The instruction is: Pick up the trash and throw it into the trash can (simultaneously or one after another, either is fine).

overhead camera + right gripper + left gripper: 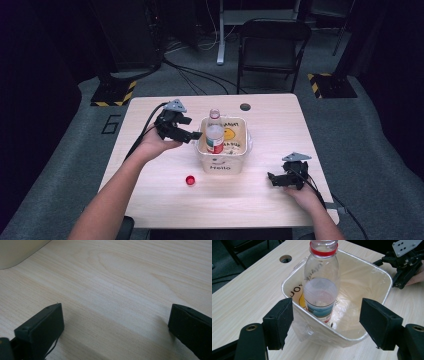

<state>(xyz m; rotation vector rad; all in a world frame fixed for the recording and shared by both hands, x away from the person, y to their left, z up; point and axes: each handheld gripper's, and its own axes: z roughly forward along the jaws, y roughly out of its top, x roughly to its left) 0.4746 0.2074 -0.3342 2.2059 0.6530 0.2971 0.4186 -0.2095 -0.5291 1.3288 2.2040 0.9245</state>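
Observation:
A clear plastic bottle (215,132) (320,290), uncapped, with a red neck ring and a coloured label, stands inside a white bin (222,165) (362,267) lined with a clear bag at the table's middle. My left gripper (192,136) (325,315) hangs just left of the bin, pointing at it, open; its pads sit apart in front of the near rim and touch nothing. A red cap (190,180) lies on the table in front of the bin. My right gripper (272,178) (115,320) rests open near the front right, over bare wood, and appears again beyond the bin (404,267).
The light wooden table (150,200) has a round cable hole (245,106) (285,258) behind the bin. A black folding chair (272,47) and floor cables lie beyond the far edge. A corner of the bin (15,252) is in the right gripper view.

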